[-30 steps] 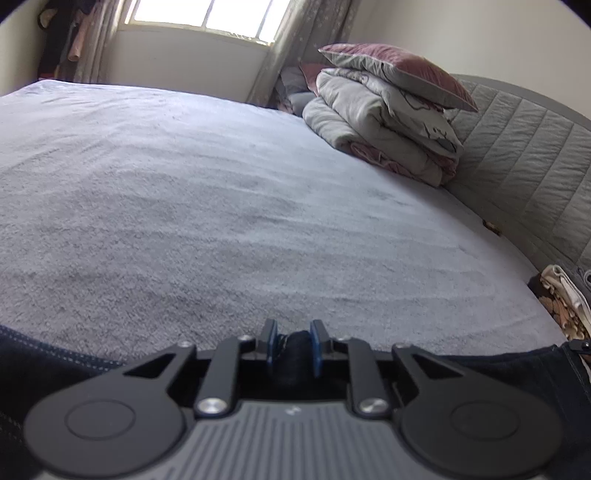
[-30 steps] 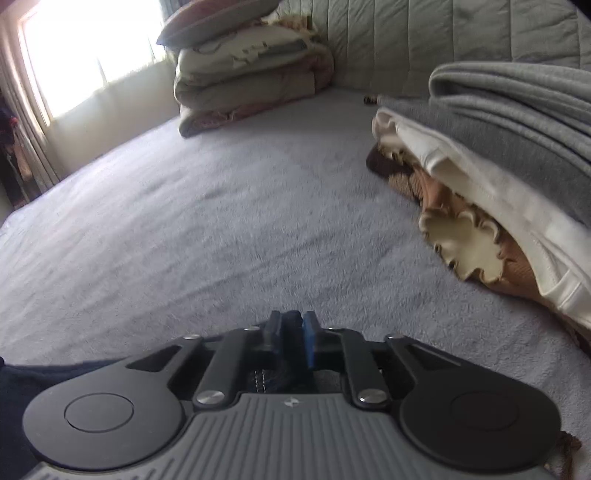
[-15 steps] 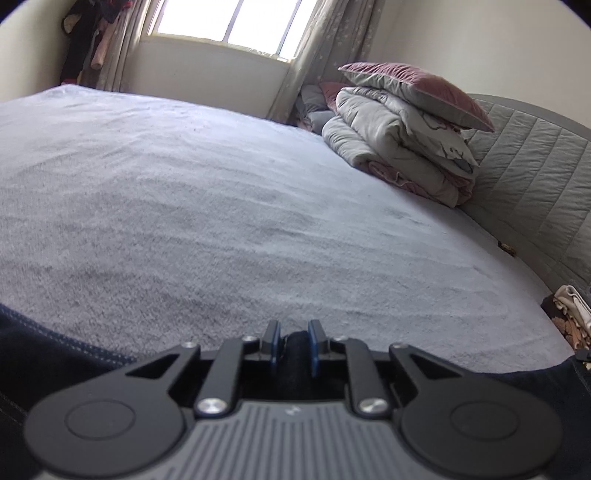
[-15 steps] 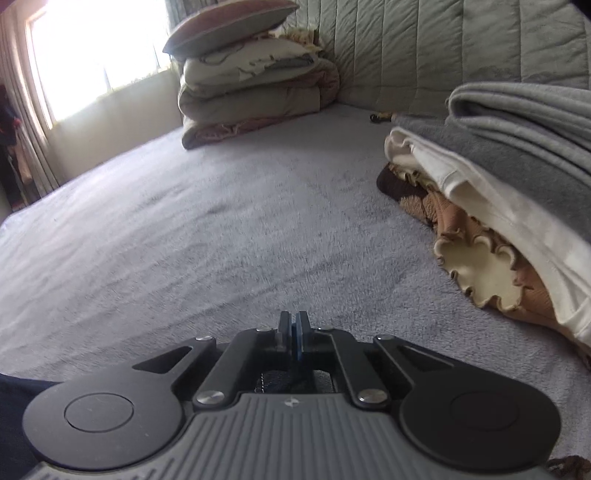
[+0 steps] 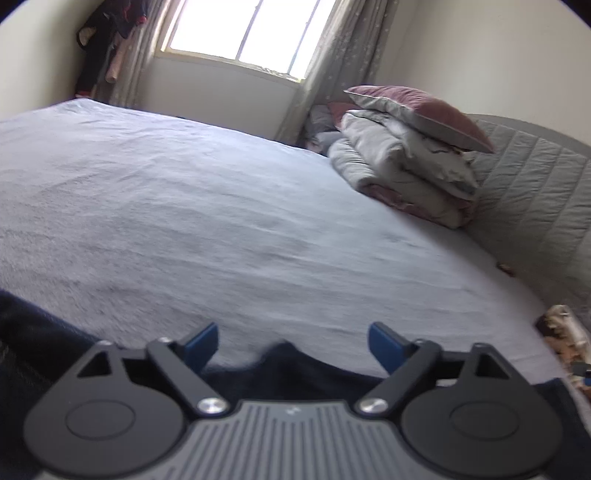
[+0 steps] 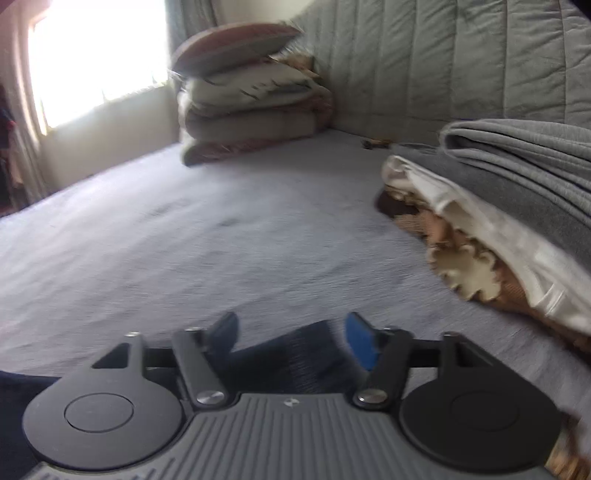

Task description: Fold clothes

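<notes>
A dark navy denim garment (image 5: pixel 291 373) lies on the grey bed (image 5: pixel 221 229) right under my left gripper (image 5: pixel 293 341), whose blue-padded jaws stand wide open above its edge. In the right wrist view the same dark garment (image 6: pixel 295 354) shows between the open jaws of my right gripper (image 6: pixel 291 338). Neither gripper holds the cloth.
A stack of folded bedding with a mauve pillow (image 5: pixel 413 166) sits at the head of the bed by the quilted headboard (image 5: pixel 535 206). A pile of folded clothes (image 6: pixel 509 206), grey on top, lies close at the right. A window (image 5: pixel 240 33) is behind.
Both grippers were shut on the dark garment; both have now opened and let it go. The cameras have tilted up slightly.
</notes>
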The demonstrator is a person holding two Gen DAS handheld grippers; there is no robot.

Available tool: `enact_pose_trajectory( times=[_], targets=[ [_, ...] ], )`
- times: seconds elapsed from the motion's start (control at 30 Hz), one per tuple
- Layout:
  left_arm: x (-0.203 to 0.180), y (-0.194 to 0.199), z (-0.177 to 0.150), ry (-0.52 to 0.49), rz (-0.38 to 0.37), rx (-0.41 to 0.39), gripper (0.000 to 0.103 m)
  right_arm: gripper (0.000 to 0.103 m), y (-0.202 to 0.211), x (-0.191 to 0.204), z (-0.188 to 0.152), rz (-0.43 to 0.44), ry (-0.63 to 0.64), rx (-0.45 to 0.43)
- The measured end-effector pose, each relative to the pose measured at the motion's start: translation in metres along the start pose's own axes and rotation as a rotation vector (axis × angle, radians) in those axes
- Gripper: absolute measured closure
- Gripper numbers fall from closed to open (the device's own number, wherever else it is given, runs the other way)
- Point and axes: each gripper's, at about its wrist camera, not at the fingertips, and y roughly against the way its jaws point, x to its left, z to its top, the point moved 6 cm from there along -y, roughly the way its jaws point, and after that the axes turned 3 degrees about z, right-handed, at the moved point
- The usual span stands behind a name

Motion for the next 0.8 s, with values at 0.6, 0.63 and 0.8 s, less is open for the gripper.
enact_pose_trajectory(
  times=[0.6, 0.63, 0.8],
  targets=[
    [-0.034, 0.051, -0.090, -0.295, 0.043, 0.085, 0.001, 0.029, 0.043, 0.007, -0.094, 0.077, 0.214, -0.039],
    [-0.026, 0.053, -0.089, -0.286, 0.052, 0.085, 0.001, 0.031, 0.046, 0.000, -0.094, 0.106, 0.218, -0.044],
    [0.001, 0.073, -0.082, -0.240, 0.032, 0.075, 0.005, 0.029, 0.060, -0.015, -0.097, 0.020, 0.227, -0.085]
  ],
)
